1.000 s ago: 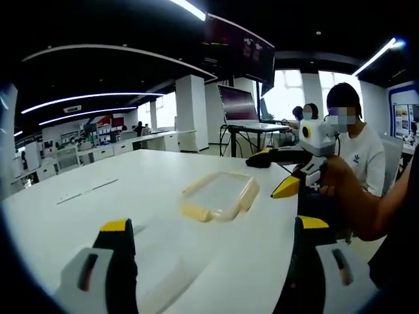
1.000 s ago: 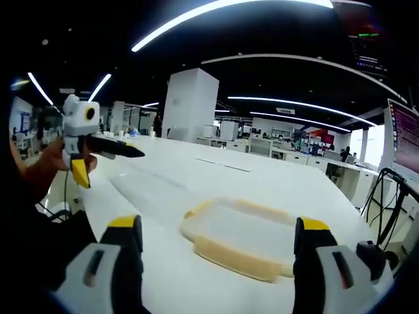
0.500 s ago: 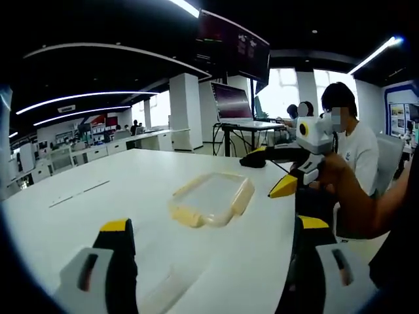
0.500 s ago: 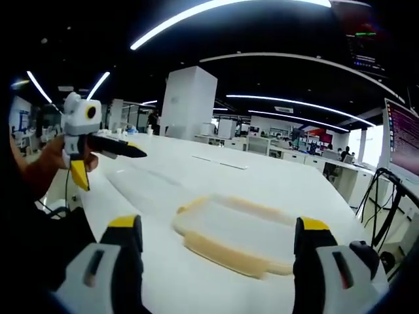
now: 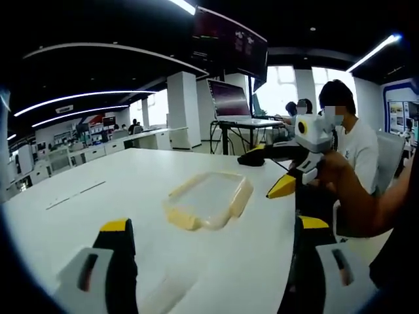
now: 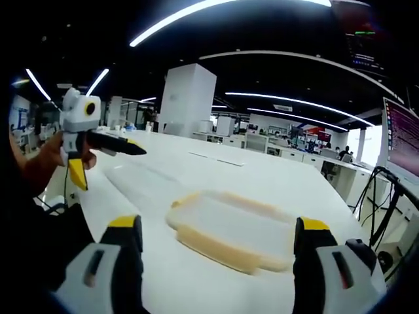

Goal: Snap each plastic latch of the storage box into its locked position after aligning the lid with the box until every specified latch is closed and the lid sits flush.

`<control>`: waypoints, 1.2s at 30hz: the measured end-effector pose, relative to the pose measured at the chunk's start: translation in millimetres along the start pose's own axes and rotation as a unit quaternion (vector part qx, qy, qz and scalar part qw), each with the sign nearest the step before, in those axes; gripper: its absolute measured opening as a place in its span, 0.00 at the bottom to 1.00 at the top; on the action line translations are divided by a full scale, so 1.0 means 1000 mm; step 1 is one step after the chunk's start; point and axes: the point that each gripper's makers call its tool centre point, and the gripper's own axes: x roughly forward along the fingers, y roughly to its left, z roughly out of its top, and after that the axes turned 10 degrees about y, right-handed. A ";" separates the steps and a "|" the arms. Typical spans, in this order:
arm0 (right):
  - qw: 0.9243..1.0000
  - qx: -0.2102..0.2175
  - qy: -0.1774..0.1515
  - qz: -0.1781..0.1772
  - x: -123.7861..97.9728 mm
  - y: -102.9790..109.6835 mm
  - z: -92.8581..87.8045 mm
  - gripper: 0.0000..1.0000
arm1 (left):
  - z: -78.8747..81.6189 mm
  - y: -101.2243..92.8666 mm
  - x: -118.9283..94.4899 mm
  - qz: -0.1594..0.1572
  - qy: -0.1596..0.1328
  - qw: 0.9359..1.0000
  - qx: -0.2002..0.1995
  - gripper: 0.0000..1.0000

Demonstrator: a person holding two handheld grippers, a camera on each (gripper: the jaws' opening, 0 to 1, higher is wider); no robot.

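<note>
A flat storage box (image 5: pixel 206 199) with a clear lid and pale yellow latches lies on the white table (image 5: pixel 98 196). Its latches flare outward at the near end and along one side. My left gripper (image 5: pixel 213 224) is open, short of the box, its jaws wide apart and empty. In the right gripper view the box (image 6: pixel 229 222) lies just beyond my right gripper (image 6: pixel 218 224), also open and empty. A long yellow latch (image 6: pixel 216 246) faces it. Each gripper shows in the other's view, held in a hand above the table edge: right gripper (image 5: pixel 260 175), left gripper (image 6: pixel 108 167).
A person in a white shirt (image 5: pixel 357 154) sits past the table's right side, near a screen on a stand (image 5: pixel 229 101). A dark object (image 6: pixel 363 250) lies at the table's edge on the right. Desks and pillars stand far behind.
Both views have shifted a little with the hands, so the box appears slightly further left. The box itself lies unmoved and both grippers stay open.
</note>
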 end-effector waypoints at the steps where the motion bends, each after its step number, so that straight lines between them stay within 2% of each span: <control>1: 1.000 0.001 0.000 0.000 0.000 0.001 0.000 0.95 | 0.000 0.000 0.001 0.000 0.000 1.000 -0.001 1.00; 28: 1.000 -0.010 0.026 -0.006 0.002 -0.019 -0.014 0.94 | 0.008 -0.006 0.022 -0.014 0.007 1.000 0.004 1.00; 36: 0.999 -0.015 0.030 -0.009 0.000 -0.027 -0.015 0.94 | 0.005 -0.008 0.026 -0.017 0.012 1.000 0.004 1.00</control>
